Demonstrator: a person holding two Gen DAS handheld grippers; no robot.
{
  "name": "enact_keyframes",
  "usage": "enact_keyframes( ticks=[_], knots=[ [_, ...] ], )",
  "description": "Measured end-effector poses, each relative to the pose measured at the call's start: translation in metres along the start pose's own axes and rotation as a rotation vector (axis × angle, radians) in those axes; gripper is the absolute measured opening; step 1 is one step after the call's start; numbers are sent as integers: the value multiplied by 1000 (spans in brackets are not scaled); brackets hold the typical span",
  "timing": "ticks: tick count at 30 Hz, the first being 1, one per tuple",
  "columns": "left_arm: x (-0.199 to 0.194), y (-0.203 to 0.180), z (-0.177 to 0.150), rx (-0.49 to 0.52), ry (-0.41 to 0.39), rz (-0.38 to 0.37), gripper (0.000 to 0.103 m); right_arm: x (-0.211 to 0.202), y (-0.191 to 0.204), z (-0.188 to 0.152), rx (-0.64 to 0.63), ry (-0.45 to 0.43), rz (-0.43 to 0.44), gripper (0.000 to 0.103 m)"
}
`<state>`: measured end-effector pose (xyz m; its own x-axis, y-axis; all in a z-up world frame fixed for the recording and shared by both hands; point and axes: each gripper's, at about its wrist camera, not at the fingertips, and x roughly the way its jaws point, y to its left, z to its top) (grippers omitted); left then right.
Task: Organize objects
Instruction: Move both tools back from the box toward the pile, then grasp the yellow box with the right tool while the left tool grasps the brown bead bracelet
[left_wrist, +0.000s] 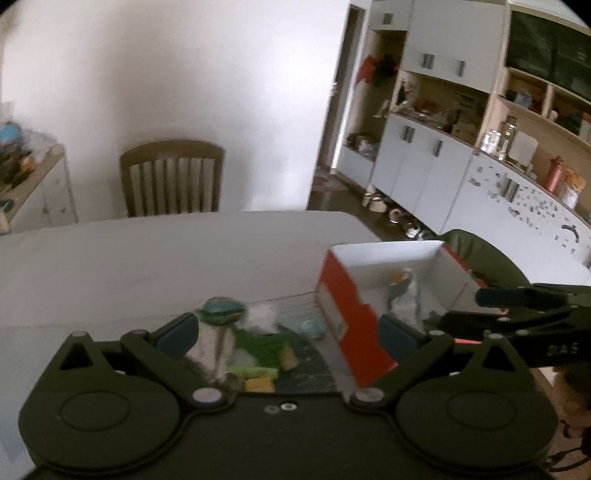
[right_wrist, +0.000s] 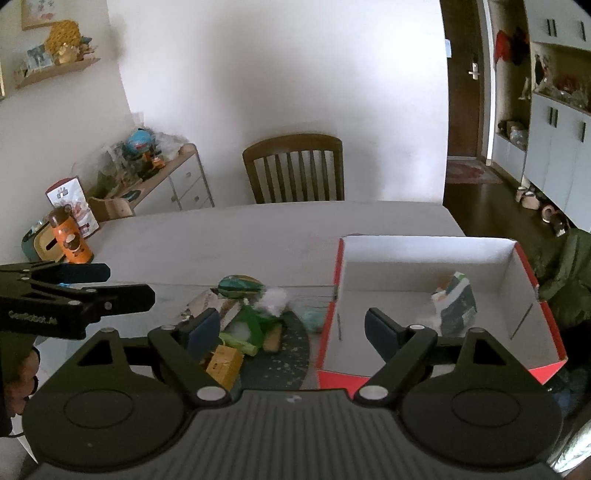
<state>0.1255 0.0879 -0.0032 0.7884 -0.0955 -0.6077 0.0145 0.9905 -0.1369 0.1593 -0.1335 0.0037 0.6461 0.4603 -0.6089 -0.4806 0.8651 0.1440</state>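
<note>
A pile of small items lies on a dark round mat (right_wrist: 291, 354): a teal round packet (right_wrist: 240, 286), white fluff (right_wrist: 273, 299), a green piece (right_wrist: 251, 321), a yellow block (right_wrist: 223, 363) and a pale teal lump (right_wrist: 312, 317). Right of it stands a red box with a white inside (right_wrist: 517, 295); a teal-and-white packet (right_wrist: 456, 301) lies in it. My right gripper (right_wrist: 291, 330) is open above the mat's right edge and the box's left wall, holding nothing. My left gripper (left_wrist: 288, 336) is open over the pile (left_wrist: 258, 343), empty, beside the box (left_wrist: 347, 321).
The white table (right_wrist: 258, 236) stretches back to a wooden chair (right_wrist: 295, 170). An orange bottle (right_wrist: 70, 240) and a tissue holder (right_wrist: 35, 245) stand at its far left. A dark green garment (left_wrist: 484, 258) hangs behind the box. Cabinets (left_wrist: 424, 173) line the right wall.
</note>
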Motion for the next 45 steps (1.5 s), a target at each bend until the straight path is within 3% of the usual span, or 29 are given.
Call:
enact_keyframes(
  ticks=[5, 16, 20, 23, 31, 45],
  knots=[
    [-1, 33, -8, -7, -13, 58, 103, 10, 21, -4, -19, -15, -3, 86],
    [17, 81, -25, -12, 46, 91, 103, 53, 53, -24, -8, 25, -29, 86],
    [36, 94, -37, -8, 117, 106, 103, 72, 59, -30, 10, 86, -36, 86],
    [45, 102, -48, -5, 124, 129, 103, 89, 60, -33, 37, 150, -14, 86],
    [71, 102, -74, 50, 174, 116, 102, 131, 67, -49, -27, 277, -70, 86],
    [93, 83, -99, 151, 186, 79, 101, 170, 77, -44, -5, 356, 2, 86]
  ],
)
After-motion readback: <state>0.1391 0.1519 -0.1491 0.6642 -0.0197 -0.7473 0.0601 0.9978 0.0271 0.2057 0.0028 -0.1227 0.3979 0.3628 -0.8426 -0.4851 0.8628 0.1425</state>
